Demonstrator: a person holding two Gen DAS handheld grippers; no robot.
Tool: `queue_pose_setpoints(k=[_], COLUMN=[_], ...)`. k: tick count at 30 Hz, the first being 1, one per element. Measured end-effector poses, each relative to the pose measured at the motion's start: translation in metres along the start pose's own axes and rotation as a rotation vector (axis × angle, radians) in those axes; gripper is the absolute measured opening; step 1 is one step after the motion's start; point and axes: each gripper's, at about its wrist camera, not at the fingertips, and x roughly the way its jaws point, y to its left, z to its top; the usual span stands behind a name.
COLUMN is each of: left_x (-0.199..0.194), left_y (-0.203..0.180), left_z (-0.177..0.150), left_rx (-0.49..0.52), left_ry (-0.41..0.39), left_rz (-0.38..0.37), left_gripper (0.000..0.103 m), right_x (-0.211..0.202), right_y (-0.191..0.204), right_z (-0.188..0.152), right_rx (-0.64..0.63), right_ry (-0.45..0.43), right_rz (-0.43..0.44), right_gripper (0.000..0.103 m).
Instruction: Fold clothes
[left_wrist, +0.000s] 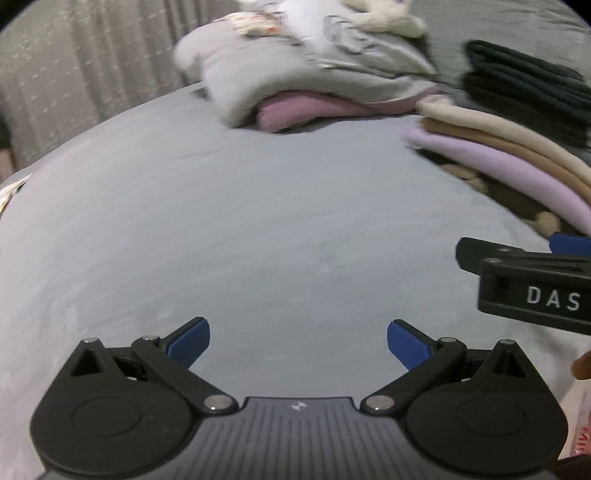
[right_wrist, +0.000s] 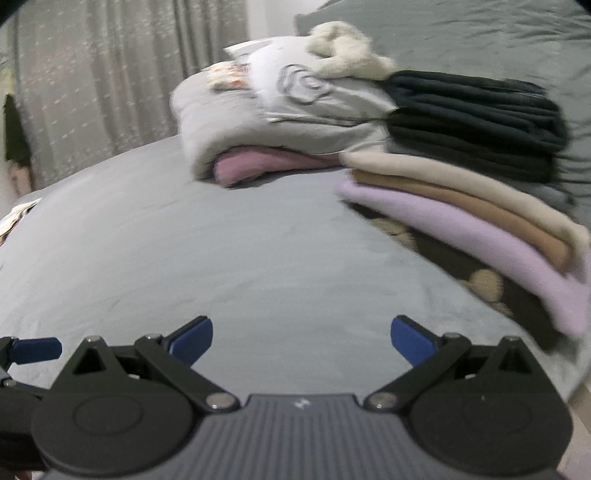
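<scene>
Left claw spread wide, empty, over bare grey bedsheet. Right claw likewise wide and empty (its body cut off at the left view's edge). Beyond, blurred: folded clothes stacked toward the bed's far right corner, lilac and tan pile, black pile, grey heap over pink. Curtain behind.

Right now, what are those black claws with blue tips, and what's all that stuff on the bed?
They are two grabbers a person holds, one in each hand. Each picture comes from a camera on one grabber, looking along its fingers. The left gripper and the right gripper are both open and hold nothing. Below them lies a grey bed. Further back sit folded clothes: a pale pile, a black stack, and a beige-and-lilac stack.
</scene>
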Motion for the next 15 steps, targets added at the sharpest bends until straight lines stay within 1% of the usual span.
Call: queue_pose_setpoints(k=[7, 8, 15], left_x=[0.009, 0.011, 0.024], left_y=[0.064, 0.072, 0.124], left_z=[-0.018, -0.022, -0.044], left_rx=[-0.095, -0.107, -0.185], left_ry=[-0.010, -0.009, -0.005], left_rz=[0.083, 0.091, 0.148], left_gripper=[0.103, 0.103, 0.103], right_x=[0.021, 0.023, 0.041], right_y=[0.049, 0.074, 0.117], right_z=[-0.001, -0.008, -0.020], right_rx=[-0.075, -0.085, -0.133], right_ry=[0.010, 0.012, 0.040], right_rz=[0.075, 0.088, 0.129], right_gripper=[0.103, 0.103, 0.103])
